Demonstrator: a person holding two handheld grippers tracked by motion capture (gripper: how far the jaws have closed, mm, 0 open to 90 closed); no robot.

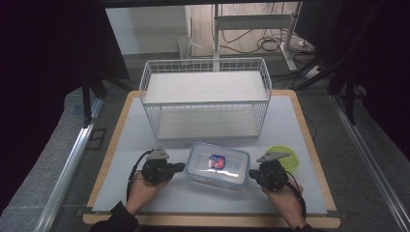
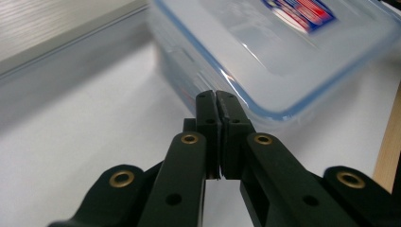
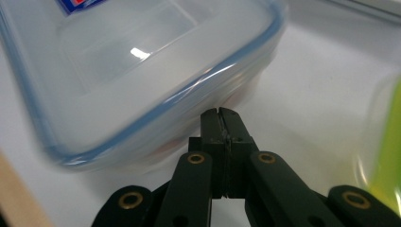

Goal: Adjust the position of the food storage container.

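Observation:
A clear plastic food box (image 1: 217, 166) with a blue-rimmed lid and a red and blue sticker lies on the white mat near the front. My left gripper (image 1: 181, 167) sits at the box's left end, jaws pressed together with nothing between them; its tips (image 2: 216, 97) reach just under the lid's edge (image 2: 246, 101). My right gripper (image 1: 252, 173) sits at the box's right end, also shut on nothing, with its tips (image 3: 220, 113) close to the box's side wall (image 3: 198, 111).
A white wire basket shelf (image 1: 205, 96) stands on the mat behind the box. A round green-lidded container (image 1: 285, 157) lies just right of the box, behind my right gripper, and also at the right edge (image 3: 385, 156) of the right gripper view. The wooden table edge (image 1: 212, 220) runs along the front.

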